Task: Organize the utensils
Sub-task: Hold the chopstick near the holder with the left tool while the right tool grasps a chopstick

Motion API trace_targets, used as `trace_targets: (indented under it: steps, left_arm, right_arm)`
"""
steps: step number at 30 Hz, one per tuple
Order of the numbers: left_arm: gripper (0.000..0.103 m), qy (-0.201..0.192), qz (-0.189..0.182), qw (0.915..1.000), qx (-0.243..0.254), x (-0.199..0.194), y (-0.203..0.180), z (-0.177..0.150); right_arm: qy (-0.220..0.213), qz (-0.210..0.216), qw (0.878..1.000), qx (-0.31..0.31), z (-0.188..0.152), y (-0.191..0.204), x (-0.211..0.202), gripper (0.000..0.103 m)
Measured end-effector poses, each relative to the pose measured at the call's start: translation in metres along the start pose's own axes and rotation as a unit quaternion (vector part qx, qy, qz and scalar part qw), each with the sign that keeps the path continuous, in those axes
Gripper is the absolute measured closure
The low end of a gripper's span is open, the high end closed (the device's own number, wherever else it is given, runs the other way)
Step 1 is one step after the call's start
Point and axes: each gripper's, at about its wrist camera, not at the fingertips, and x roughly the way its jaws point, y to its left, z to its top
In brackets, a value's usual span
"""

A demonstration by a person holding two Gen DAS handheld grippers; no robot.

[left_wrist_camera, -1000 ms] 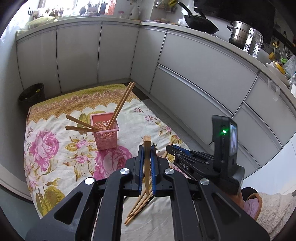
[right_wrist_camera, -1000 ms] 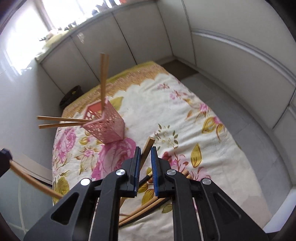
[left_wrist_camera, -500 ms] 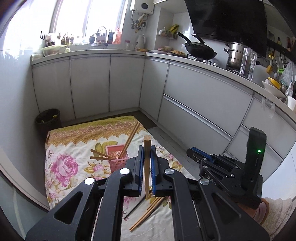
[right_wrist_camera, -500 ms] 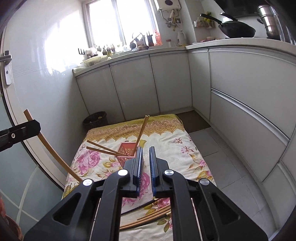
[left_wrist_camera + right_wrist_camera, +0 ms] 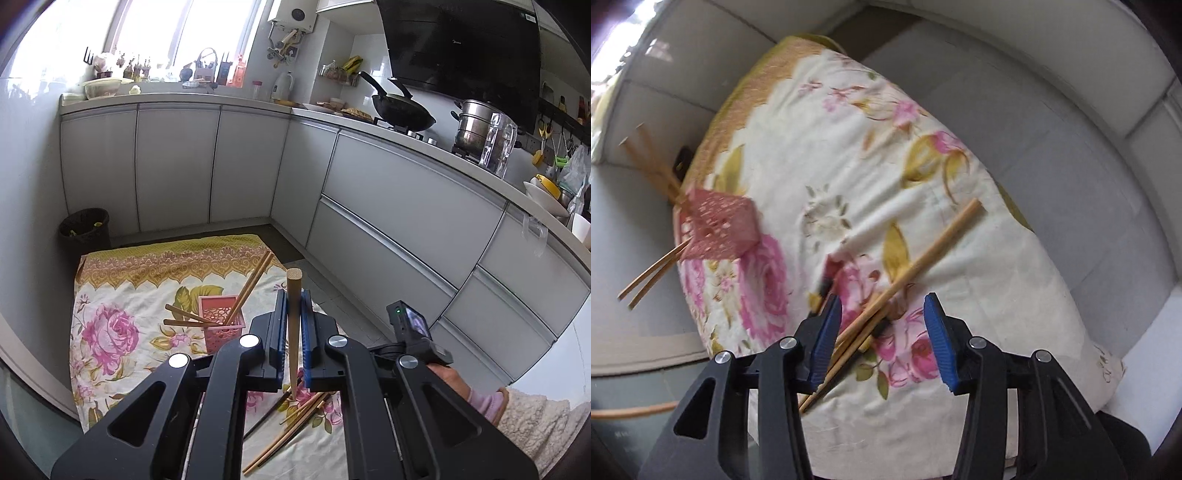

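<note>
Left gripper: clamped on one chopstick | right gripper: empty, jaws opening over loose chopsticks near the cloth's near edge | straddle one stick, close squarely | holder: mid-cloth.

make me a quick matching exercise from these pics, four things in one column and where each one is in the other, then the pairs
Things:
1. pink holder
2. wok
3. bin
4. single chopstick

Places:
A. on the stove
B. between the left gripper's shut jaws
C. on the flowered cloth
D. on the floor by the cabinets

Pairs: 1-C, 2-A, 3-D, 4-B
</note>
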Motion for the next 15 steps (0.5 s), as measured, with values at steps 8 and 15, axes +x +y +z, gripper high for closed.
trace_targets:
  steps: [8,15]
  left_arm:
    - [0.097,0.011,-0.026,0.9995,-0.013,0.013,0.021,-0.008]
    - [0.097,0.005,-0.027,0.9995,-0.018,0.004,0.031,-0.009]
  right_arm:
    - [-0.003,-0.053,0.991,0.12,0.034,-0.033,0.032,0.058]
    - [-0.034,-0.161,0.981,0.098,0.054,-0.007,0.037,0.075]
